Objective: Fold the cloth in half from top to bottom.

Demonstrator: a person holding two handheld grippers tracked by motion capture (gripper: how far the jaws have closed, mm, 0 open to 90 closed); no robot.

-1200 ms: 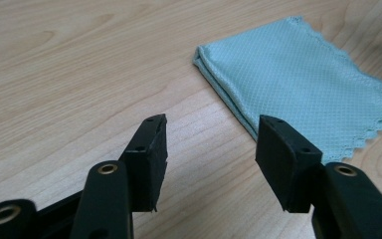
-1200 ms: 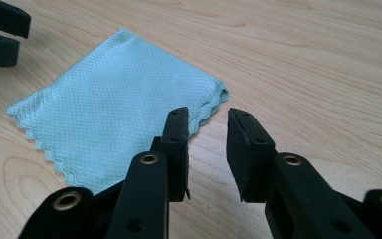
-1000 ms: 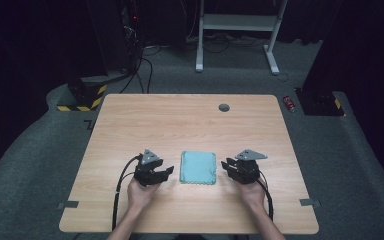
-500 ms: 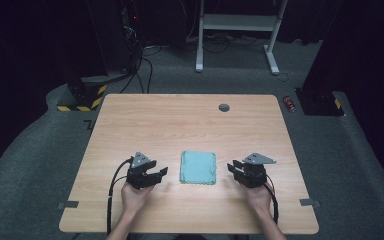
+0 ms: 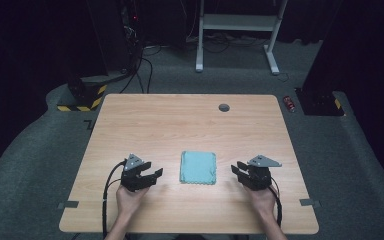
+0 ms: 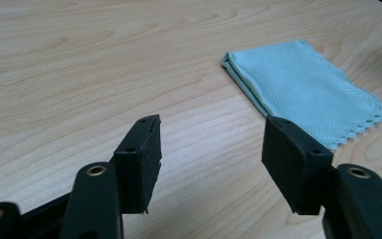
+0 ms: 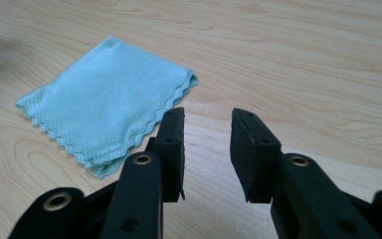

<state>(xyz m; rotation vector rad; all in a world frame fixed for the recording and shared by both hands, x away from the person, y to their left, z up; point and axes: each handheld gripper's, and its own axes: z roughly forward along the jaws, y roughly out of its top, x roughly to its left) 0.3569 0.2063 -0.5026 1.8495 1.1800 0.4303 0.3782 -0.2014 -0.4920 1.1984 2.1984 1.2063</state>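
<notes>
A folded light-teal cloth (image 5: 198,167) with zigzag edges lies flat near the front middle of the wooden table (image 5: 180,125). My left gripper (image 5: 155,173) rests on the table to the cloth's left, jaws open and empty, pointing toward it. To the cloth's right sits my right gripper (image 5: 236,169), also open and empty. In the left gripper view the cloth (image 6: 308,89) lies ahead and right of that gripper (image 6: 211,149). The right gripper view has the cloth (image 7: 107,97) ahead and left of its gripper (image 7: 207,144). Neither gripper touches the cloth.
A small dark round disc (image 5: 224,107) sits in the tabletop near the far edge. A small red object (image 5: 290,103) lies on the floor beyond the table's right corner. A white frame (image 5: 237,22) and cables stand on the floor behind.
Both grippers have drawn back toward the table's front edge and a little outward, away from the cloth. The cloth has not moved.
</notes>
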